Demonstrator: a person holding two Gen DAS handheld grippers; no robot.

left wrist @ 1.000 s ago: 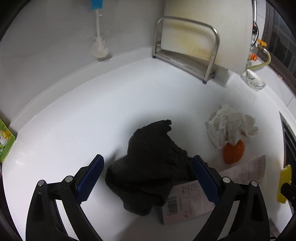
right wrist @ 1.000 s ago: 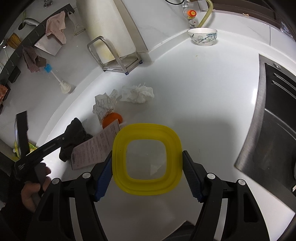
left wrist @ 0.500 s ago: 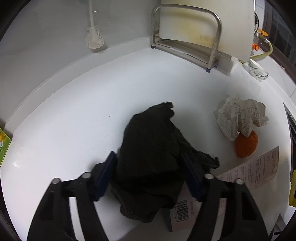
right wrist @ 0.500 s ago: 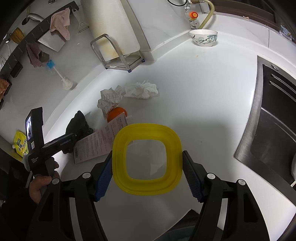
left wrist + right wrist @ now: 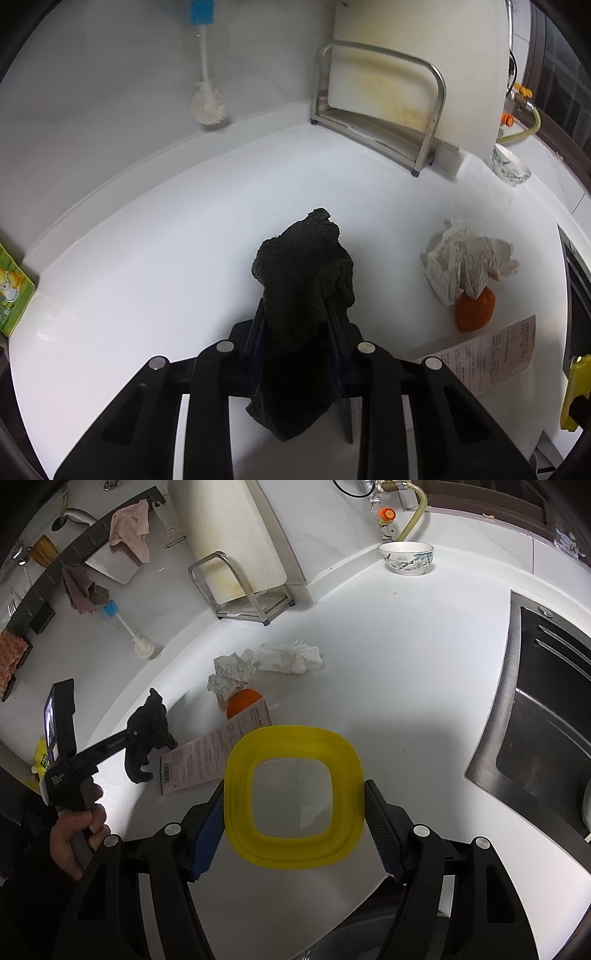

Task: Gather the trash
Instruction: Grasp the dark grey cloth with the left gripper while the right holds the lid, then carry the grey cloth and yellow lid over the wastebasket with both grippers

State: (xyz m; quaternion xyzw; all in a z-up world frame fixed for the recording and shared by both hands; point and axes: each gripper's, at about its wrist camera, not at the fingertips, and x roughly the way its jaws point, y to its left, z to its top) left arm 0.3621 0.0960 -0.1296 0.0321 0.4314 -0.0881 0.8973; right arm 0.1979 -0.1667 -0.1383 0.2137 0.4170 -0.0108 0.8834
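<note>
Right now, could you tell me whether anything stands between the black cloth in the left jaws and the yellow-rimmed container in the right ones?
Nothing visible does. The black cloth hangs pinched in the closing left gripper; only the receipt lies flat on the counter toward the yellow-rimmed container.

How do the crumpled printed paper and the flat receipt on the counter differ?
The crumpled printed paper is balled up and stands high; the flat receipt lies spread out. The crumpled paper rests against the orange piece on its far side; the receipt lies on the near side, its corner by the yellow container. The receipt shows a barcode; the crumpled paper shows a grid pattern. Both are pale printed paper on the white counter.
</note>
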